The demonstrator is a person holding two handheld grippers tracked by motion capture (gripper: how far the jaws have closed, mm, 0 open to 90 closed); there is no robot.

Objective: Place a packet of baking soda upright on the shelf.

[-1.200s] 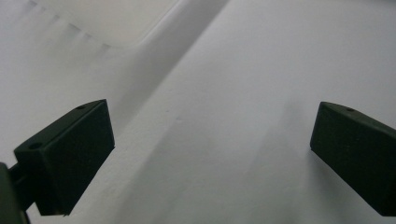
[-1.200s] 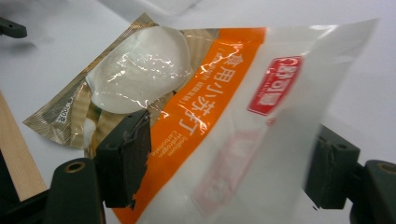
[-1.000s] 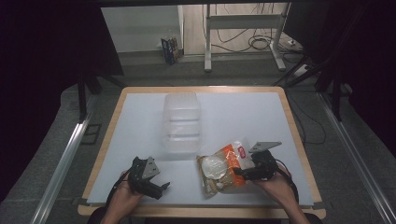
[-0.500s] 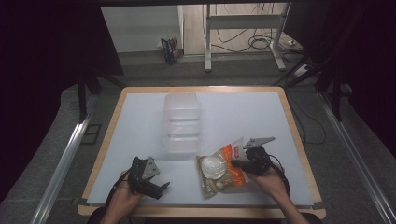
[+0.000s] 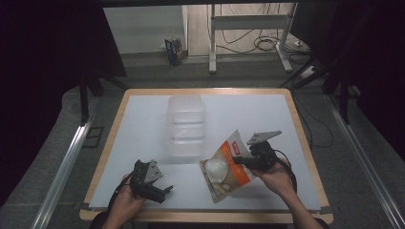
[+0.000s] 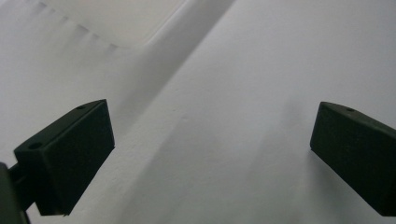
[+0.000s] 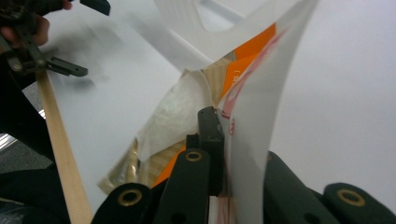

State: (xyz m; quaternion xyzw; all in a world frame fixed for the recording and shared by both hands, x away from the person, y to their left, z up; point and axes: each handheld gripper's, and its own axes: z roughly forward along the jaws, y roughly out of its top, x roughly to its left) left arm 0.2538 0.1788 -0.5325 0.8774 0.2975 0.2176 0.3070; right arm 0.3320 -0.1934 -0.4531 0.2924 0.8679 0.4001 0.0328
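White tabletop with a wooden rim sits under dim light, dark floor and cables beyond it. Near the middle stands a clear plastic container, empty as far as one can see. Over on the right, the right gripper is pinching the edge of an orange-and-white snack bag, jaws pressed together on the wrapper; in the right gripper view the bag rises up between the black jaws, its near end lifted while the far end rests on the table. Down at the near left corner, the left gripper is held low over bare table, well apart from the bag, and its jaws are spread wide with nothing between them.
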